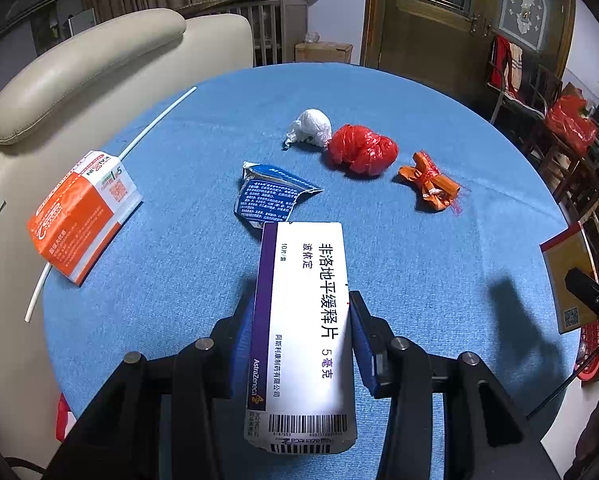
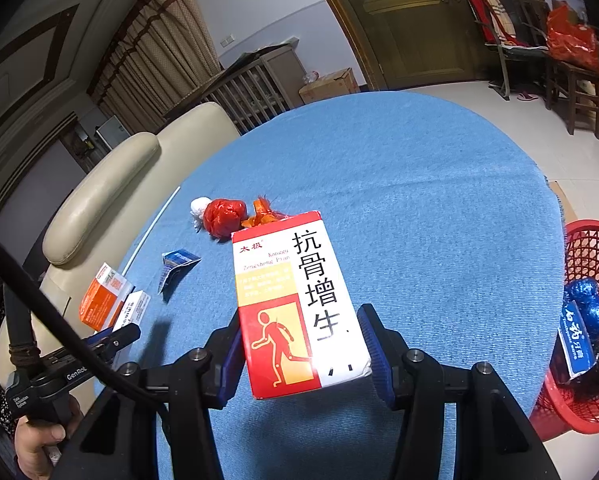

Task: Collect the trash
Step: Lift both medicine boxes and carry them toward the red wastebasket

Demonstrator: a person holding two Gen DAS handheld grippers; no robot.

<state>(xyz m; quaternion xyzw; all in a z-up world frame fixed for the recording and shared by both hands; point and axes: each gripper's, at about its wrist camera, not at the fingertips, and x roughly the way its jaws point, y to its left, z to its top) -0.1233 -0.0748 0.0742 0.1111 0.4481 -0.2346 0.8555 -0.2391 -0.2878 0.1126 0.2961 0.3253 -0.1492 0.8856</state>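
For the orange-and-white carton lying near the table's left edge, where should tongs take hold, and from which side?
Grip the orange-and-white carton across its two long side faces near the middle, coming from above. It lies flat on the blue tablecloth, so only the sides and top are free. A thin white tube runs along and under it; keep clear of that.

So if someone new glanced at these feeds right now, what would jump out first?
Each gripper is clamped on a medicine box: the left gripper holds a white and purple box, the right gripper a red and white box. Beyond them, a crumpled red bag lies mid-way across the blue tablecloth, and a red basket sits off its right edge.
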